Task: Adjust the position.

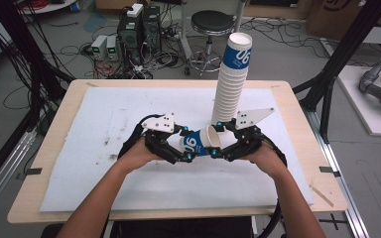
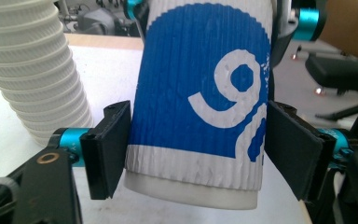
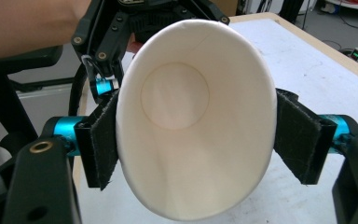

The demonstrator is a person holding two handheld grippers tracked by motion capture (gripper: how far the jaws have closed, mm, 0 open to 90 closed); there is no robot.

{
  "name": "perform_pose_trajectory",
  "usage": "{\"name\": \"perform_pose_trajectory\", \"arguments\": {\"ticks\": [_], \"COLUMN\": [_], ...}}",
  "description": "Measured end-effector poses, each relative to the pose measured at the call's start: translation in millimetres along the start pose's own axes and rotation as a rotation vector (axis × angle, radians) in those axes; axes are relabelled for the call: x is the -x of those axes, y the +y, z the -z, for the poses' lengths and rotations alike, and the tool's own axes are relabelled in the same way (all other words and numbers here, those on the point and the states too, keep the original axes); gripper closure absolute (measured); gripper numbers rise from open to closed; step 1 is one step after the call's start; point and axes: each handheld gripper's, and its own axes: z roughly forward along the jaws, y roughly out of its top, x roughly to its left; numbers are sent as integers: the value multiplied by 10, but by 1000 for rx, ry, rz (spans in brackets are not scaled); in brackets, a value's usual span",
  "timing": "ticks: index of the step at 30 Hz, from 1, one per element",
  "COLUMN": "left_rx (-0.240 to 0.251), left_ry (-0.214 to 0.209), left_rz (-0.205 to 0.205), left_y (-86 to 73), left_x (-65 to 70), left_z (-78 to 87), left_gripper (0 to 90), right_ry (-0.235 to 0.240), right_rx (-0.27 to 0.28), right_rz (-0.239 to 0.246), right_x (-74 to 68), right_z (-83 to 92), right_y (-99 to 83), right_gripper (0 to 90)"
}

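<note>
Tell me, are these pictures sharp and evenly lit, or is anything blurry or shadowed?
High view: soft even light, slightly grainy, faint shadows under the forearms; the cup stack looks to lean. Left gripper view: the held cup is crisp, the background soft. Right gripper view: the cup's inside is bright, mildly shaded at the bottom, with the rim squeezed oval between the claw pads.

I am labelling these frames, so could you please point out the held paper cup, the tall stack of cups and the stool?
held paper cup [image 1: 198, 142]: high view, blue printed sleeve.
tall stack of cups [image 1: 229, 89]: high view, white ribbed middle.
stool [image 1: 212, 22]: high view, black seat.
</note>
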Motion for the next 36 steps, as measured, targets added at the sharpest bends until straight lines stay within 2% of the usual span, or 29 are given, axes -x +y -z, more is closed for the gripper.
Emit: {"name": "perform_pose_trajectory", "arguments": {"ticks": [2, 3, 6, 7, 10, 12, 16, 17, 18, 20, 21, 22, 23, 27, 30, 32, 33, 35, 36], "left_rx": [0, 20, 49, 86, 122, 131, 116, 94, 94, 83, 45, 45, 16, 5, 6, -14, -10, 12, 26], "left_ry": [-10, -22, -23, -30, -27, -29, -27, -15, -15, -2, 27, 27, 54, 55, 47, 24, 19, 9, 8], "left_rz": [-3, 10, 30, 52, 63, 66, 69, 66, 66, 72, 61, 61, 45, 20, 11, -10, 0, 8, 13], "left_y": [-6, -10, -17, -31, -56, -68, -94, -89, -89, -80, -67, -67, -50, -15, -12, -20, -25, -36, -48], "left_x": [-4, -6, -19, -40, -49, -54, -44, -32, -32, -18, -6, -6, 15, 28, 31, 31, 36, 24, 14], "left_z": [-1, -2, 6, 25, 52, 57, 47, 38, 38, 23, 3, 3, -28, -51, -76, -85, -97, -91, -83], "left_gripper": [282, 285, 288, 290, 295, 297, 300, 297, 293, 274, 240, 210, 198, 198, 207, 281, 279, 279, 279], "right_ry": [14, 18, 10, 5, 0, 4, 2, -8, -14, -19, -39, -44, -46, -60, -49, -43, -35, -32, -31], "right_rx": [14, 38, 132, 170, 189, 174, 154, 134, 122, 110, 88, 79, 63, -7, -24, -32, -34, -7, 31], "right_rz": [-13, -30, -106, -124, -148, -145, -112, -74, -55, -41, -11, -3, 14, 59, 59, 58, 56, 39, 25], "right_x": [13, 17, 23, 30, 44, 45, 37, 27, 19, 7, -14, -21, -29, -49, -67, -69, -69, -77, -70], "right_z": [-4, -2, 26, 45, 71, 71, 66, 61, 62, 60, 51, 46, 36, -6, -36, -64, -77, -89, -91], "right_y": [1, -1, 1, 1, -3, -6, 8, 33, 50, 68, 112, 129, 157, 226, 240, 239, 235, 222, 215], "right_gripper": [216, 199, 187, 187, 187, 196, 234, 252, 256, 258, 258, 259, 259, 258, 257, 245, 229, 204, 197]}}
